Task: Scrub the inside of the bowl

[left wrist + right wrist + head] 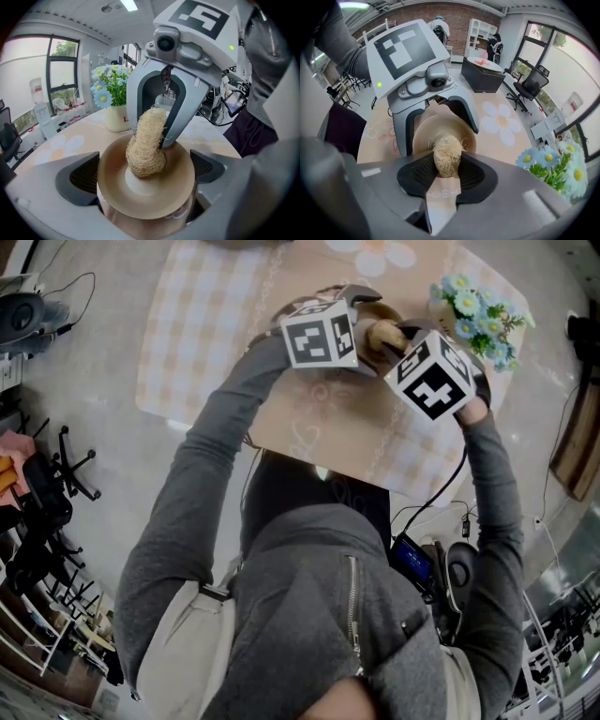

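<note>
Head view: the left claw (364, 304) and right claw (392, 338) meet over the worktop (309, 418), near its right corner by the flowers (478, 315).

Left gripper view: the left claw grips the bowl (154, 199) by opposite sides, off the worktop. The bowl looks stiff and smooth, likely slippery.

Right gripper view: the right claw is clenched on a loofah (447, 157), which looks light and springy, with its tip inside the bowl.

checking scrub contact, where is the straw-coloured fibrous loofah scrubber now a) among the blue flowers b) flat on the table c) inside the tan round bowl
c: the left gripper view shows the straw-coloured fibrous loofah scrubber, gripped by the right hand-held gripper, pressed against the inside of the tan round bowl held in the left hand-held gripper.
</note>
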Demonstrator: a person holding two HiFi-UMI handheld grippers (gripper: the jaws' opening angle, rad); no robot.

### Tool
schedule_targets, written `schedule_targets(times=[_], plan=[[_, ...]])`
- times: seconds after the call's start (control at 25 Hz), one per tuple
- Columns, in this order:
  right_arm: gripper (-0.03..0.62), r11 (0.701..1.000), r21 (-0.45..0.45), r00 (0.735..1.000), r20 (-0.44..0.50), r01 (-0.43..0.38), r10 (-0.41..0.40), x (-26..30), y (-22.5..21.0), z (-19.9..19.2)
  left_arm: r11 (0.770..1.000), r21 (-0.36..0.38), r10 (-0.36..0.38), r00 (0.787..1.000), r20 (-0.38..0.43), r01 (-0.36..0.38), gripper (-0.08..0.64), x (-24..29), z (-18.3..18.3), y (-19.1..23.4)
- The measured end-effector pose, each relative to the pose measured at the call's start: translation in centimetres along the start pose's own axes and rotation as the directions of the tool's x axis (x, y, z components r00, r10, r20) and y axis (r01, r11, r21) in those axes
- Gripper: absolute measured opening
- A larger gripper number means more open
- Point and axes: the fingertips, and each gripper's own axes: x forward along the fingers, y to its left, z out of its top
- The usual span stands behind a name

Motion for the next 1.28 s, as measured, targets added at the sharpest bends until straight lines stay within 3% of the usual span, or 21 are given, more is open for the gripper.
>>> schedule_targets(times=[0.2,0.48,0.84,1.28], plan=[[0.112,1.0,-0.007,0.999,-0.019,-0.029,0.029,0.1,0.5,-0.1,1.0,0.001,0.001,1.0,0.003,-0.001,0.598,0.0,0.1,0.0],[0.112,0.991,0.001,0.991,-0.04,-0.131,0.131,0.2,1.3,0.1,1.0,-0.003,-0.001,1.0,-0.002,0.001,0.598,-0.1,0.1,0.0],[0.111,0.974,0.011,0.974,-0.012,-0.227,0.227,0.5,2.1,0.4,1.0,-0.02,-0.021,1.0,0.003,0.021,0.598,-0.2,0.1,-0.1],[0.11,0.958,-0.025,0.958,0.031,-0.284,0.285,0.9,3.0,2.0,1.0,-0.02,-0.021,1.0,0.004,0.021,0.598,-0.1,0.0,-0.1]])
